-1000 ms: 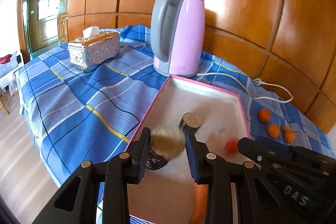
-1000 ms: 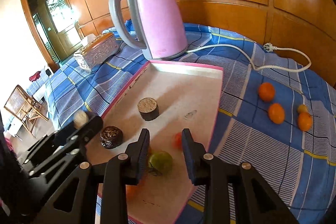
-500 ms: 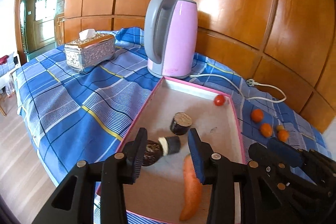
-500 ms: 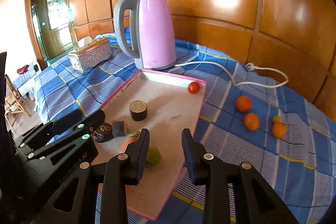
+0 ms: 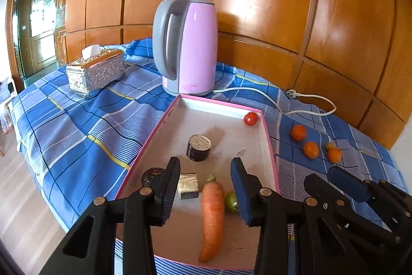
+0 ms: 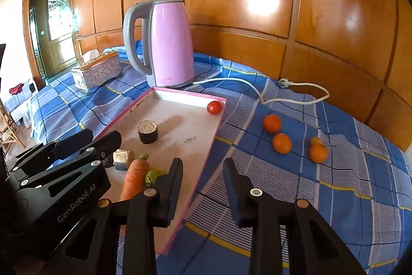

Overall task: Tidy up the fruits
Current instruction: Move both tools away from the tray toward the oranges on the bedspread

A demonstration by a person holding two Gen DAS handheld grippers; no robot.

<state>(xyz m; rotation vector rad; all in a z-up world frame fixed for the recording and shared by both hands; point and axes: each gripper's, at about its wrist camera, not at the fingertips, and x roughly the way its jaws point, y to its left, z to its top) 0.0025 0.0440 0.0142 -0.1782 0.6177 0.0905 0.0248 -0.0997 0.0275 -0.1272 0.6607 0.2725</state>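
With both my left hand-held gripper [image 5: 205, 187] and right hand-held gripper [image 6: 202, 188] released and empty, the round orange tangerines [image 6: 282, 143] at two o'clock could roll off the bench's blue checked cloth [image 6: 334, 184] if nudged.

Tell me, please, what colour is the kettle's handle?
Grey, on the pink kettle; the right wrist view shows it best.

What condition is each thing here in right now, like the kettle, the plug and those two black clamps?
Kettle, upright, lid shut.
Plug, lying loose on the cloth, not plugged in.
Tissue box, tissue sticking out.
Carrot, lying flat in the tray.
Left gripper, open, jaws have just been opening, holding nothing.
Right gripper, open, holding nothing.
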